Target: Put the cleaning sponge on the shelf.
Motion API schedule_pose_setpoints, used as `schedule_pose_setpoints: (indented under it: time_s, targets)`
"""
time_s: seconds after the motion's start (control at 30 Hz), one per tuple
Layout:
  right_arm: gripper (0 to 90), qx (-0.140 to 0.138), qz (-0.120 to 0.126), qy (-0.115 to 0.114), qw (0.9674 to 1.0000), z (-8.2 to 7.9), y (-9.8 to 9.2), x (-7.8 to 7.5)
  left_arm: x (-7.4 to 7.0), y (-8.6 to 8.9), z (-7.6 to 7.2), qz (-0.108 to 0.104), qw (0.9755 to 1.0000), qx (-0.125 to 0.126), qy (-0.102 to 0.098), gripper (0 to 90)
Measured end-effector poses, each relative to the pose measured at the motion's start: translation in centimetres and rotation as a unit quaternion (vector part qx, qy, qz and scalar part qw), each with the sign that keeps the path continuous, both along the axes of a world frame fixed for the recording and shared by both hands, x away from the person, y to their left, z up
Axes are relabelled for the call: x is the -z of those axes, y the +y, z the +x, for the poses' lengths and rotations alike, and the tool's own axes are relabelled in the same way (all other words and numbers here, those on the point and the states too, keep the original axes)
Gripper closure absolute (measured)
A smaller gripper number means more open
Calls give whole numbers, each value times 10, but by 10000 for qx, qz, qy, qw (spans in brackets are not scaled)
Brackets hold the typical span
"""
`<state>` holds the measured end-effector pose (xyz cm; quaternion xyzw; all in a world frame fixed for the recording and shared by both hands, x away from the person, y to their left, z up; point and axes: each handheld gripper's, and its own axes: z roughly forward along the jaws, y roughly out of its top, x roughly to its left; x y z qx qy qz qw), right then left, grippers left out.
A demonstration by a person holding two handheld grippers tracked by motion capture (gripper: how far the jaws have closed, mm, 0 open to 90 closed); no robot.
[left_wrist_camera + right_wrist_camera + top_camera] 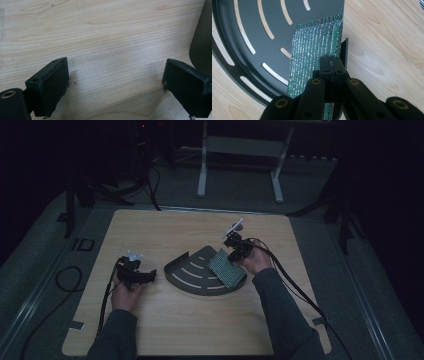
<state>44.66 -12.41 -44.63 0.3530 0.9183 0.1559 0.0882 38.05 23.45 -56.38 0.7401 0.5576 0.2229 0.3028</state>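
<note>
while the right gripper (331,65) clamps one green perforated circuit board (314,50) over one dark slotted fan-shaped metal tray (192,276) mid-worktop (165,335), the left gripper (116,82) sits released near the left edge.

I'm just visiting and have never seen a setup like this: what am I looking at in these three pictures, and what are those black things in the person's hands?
A person sits at a wooden table and holds a hand-operated claw in each hand; there is no robot arm. The high view looks down from above. The other two pictures come from small cameras riding on each claw, looking along its two black jaws. The left claw is open over bare wood, holding nothing. The right claw is shut on the edge of a green perforated board, which stands tilted over a dark fan-shaped tray with curved slots. A small pale object lies beyond the tray; I cannot tell what it is.
</note>
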Motion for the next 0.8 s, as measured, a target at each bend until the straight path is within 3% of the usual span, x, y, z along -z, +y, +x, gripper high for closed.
schedule_pose_setpoints:
  time_s: [0.8]
  targets:
    - [896, 56, -263, -93, 9996, 4, 1, 9, 0, 0, 0, -10, 10000, -7, -7, 76]
